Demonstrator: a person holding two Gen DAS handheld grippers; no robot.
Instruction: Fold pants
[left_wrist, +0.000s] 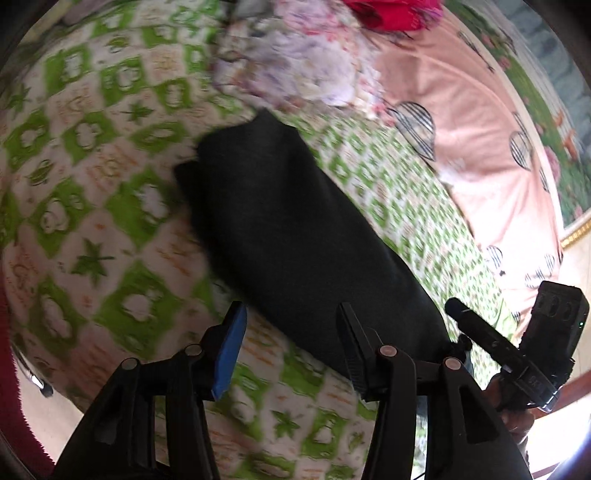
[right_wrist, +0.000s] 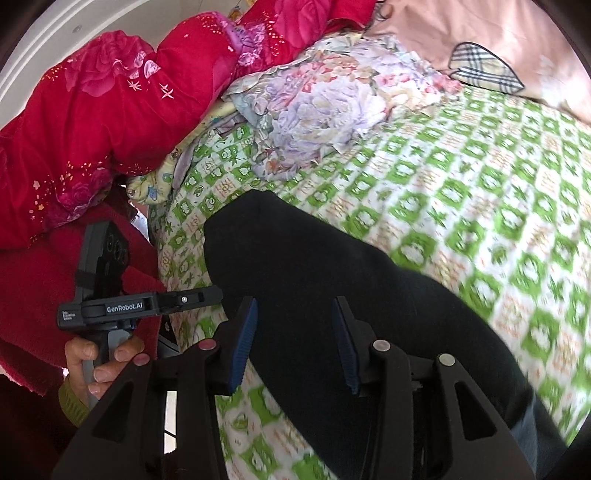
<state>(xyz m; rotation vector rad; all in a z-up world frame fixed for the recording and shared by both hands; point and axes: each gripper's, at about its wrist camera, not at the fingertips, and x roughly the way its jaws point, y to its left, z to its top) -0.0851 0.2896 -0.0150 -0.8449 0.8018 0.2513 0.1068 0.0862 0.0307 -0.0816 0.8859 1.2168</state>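
The black pants (left_wrist: 291, 229) lie in a long folded strip on the green-and-white checked bed sheet (left_wrist: 96, 206). In the left wrist view my left gripper (left_wrist: 291, 328) is open, just above the near end of the strip, holding nothing. In the right wrist view the pants (right_wrist: 354, 295) run from the upper left to the lower right. My right gripper (right_wrist: 293, 339) is open over their middle and empty. The left gripper also shows in the right wrist view (right_wrist: 207, 295), at the left edge of the pants. The right gripper shows in the left wrist view (left_wrist: 454, 308).
A floral quilt (right_wrist: 325, 107) lies bunched at the head of the bed. A red quilt (right_wrist: 110, 110) is piled to the left of it. A pink pillow (right_wrist: 498, 40) with a plaid patch lies at the back right. The bed edge (right_wrist: 162, 266) is at the left.
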